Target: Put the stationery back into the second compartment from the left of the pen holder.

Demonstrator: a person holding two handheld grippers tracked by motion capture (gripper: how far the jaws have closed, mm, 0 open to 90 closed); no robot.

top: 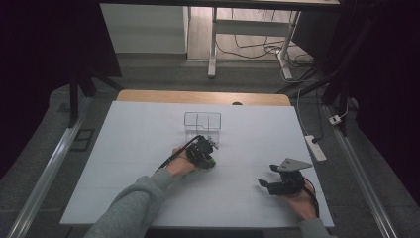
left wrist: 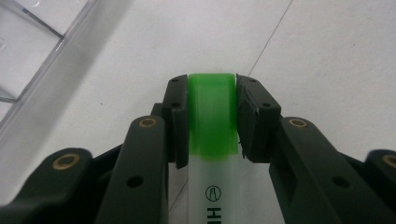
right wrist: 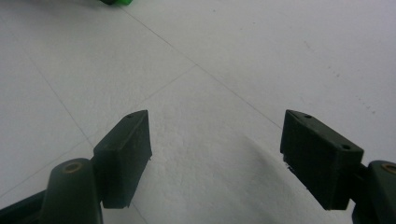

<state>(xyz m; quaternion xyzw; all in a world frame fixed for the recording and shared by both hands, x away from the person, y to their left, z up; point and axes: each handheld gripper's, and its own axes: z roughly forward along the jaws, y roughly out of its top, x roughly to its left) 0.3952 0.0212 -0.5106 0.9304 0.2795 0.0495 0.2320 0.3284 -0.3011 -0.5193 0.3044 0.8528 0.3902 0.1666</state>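
One green highlighter [left wrist: 211,116], clamped at its cap by the left tool [left wrist: 212,114], is held on the white tabletop [top: 133,148] just beside one clear compartmented box [top: 202,124]. One right tool [right wrist: 215,158] is kept wide, nothing gripped.

Left forearm in a grey sleeve reaches up the middle of the high view, and the left gripper [top: 204,151] sits low, its jaws drawn in close, pads [left wrist: 180,116] pressing on what's between them. Right gripper [top: 271,178] rests near the front edge, jaws spread wide apart, nothing between them.
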